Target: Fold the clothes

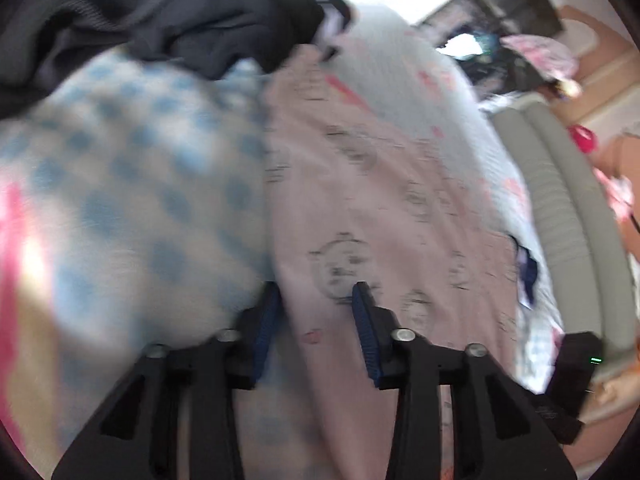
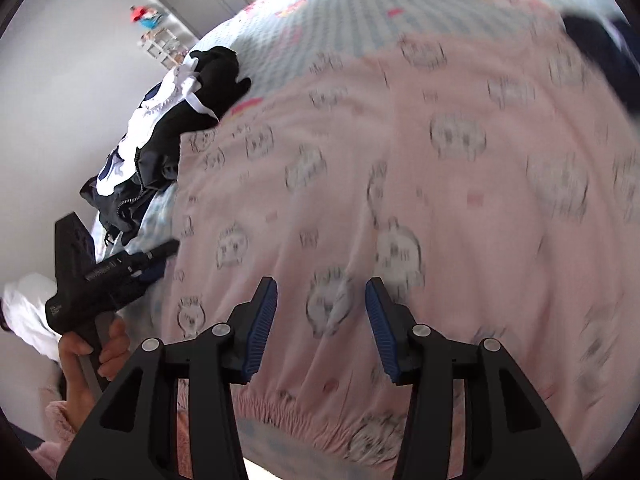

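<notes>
- My left tool [image 1: 316, 294] hangs with its fingers spread and nothing between them, over the pink printed garment [image 1: 380, 208] on the bed.
- A blue-dotted cloth [image 1: 132, 184] lies just left of the garment; a dark garment [image 1: 168, 24] is heaped at the far side.
- My right tool [image 2: 321, 292], fingers also apart and empty, hovers above the same pink garment [image 2: 420, 184], near its gathered waistband [image 2: 280, 402].
- At left, my hand [image 2: 86, 356] grips the other tool's handle beside a black-and-white pile [image 2: 168, 128].

ahead of your right tongs [image 2: 321, 294] the pink garment [image 2: 440, 184] lies open; dark clothes [image 2: 180, 120] crowd its left edge.
</notes>
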A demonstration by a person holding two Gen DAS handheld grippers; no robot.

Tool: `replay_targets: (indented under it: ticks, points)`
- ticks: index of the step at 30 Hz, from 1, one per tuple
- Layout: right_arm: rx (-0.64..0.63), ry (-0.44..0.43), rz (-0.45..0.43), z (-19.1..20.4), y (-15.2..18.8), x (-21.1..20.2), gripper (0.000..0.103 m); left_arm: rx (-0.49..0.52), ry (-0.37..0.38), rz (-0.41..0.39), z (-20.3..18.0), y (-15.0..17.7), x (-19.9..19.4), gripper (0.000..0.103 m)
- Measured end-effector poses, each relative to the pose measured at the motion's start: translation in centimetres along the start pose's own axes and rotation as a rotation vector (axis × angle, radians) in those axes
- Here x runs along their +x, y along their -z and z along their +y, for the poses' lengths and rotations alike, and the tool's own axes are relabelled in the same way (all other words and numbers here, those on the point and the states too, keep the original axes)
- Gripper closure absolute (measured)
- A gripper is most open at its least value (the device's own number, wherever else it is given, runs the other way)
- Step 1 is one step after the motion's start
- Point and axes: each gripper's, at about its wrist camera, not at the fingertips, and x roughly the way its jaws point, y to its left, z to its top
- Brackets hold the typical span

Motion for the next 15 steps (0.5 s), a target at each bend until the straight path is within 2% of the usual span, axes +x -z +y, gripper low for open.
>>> replay_targets:
  ticks: [2,5,7,9,11,12,13,15]
  points:
    - [0.019,-0.003,0.009,0.7,0.7,-0.1,0.057,0.04,-0.017,-0.032,-0.7,0.1,-0.7,0.1]
    - [-0.047,-0.033,-0.034,3.4,1.0,-1.9,0.057,0.088,-0.122,-0.084,-1.2,0.9,-2.2,0.1]
    - [-0.113,0.013,-0.063,4.5,1.3,-3.2,0.057,0.08,-0.196,-0.084,-0.2,1.3,-3.0,0.1]
    - [-0.118,0.063,-0.076,4.2,1.6,-3.8,0.057,0.044,-0.223,-0.06,1.3,1.5,-3.5,0.097]
    - [-0.073,0.106,-0.065,3.3,2.1,-3.6,0.057,0.018,-0.2,-0.109,1.4,1.8,-5.1,0.096]
    - [-0.065,0.098,-0.039,3.1,2.4,-3.0,0.057,0.007,-0.179,-0.145,1.3,2.0,-6.1,0.095]
    - [-0.068,0.077,-0.008,3.1,2.8,-2.4,0.057,0.013,-0.171,-0.149,1.0,2.4,-6.3,0.095]
    - [-0.077,0.069,-0.012,3.1,3.0,-2.4,0.057,0.062,-0.177,-0.092,0.0,3.5,-5.2,0.094]
